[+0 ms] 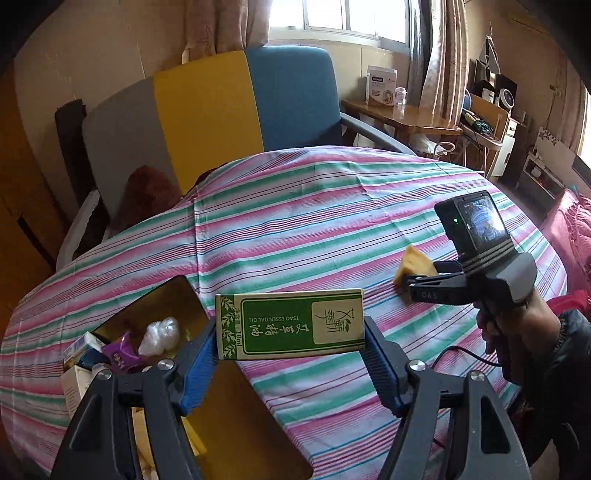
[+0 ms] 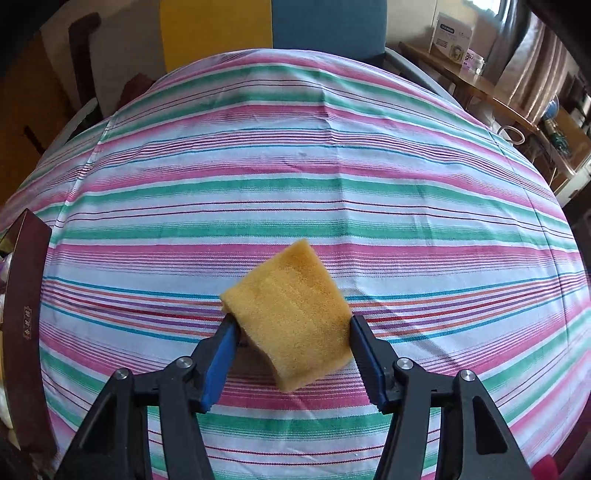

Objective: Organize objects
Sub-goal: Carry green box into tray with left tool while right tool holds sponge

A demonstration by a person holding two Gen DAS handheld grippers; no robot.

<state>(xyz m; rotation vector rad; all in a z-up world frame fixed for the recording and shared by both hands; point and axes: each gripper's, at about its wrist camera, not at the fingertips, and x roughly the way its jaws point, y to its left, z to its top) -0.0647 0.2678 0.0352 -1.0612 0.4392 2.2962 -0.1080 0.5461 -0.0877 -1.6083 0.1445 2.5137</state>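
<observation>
We are mid-sort, our left gripper clamping the green carton above the box and our right gripper pinching the sponge over the tablecloth, so lowering and releasing come next.

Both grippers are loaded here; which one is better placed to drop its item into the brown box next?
Left, probably. The left gripper holds the green essential-oil carton right beside the brown box, while the right gripper holds the yellow sponge farther across the striped cloth.

Striped tablecloth; armchair behind; wooden desk by window
</observation>
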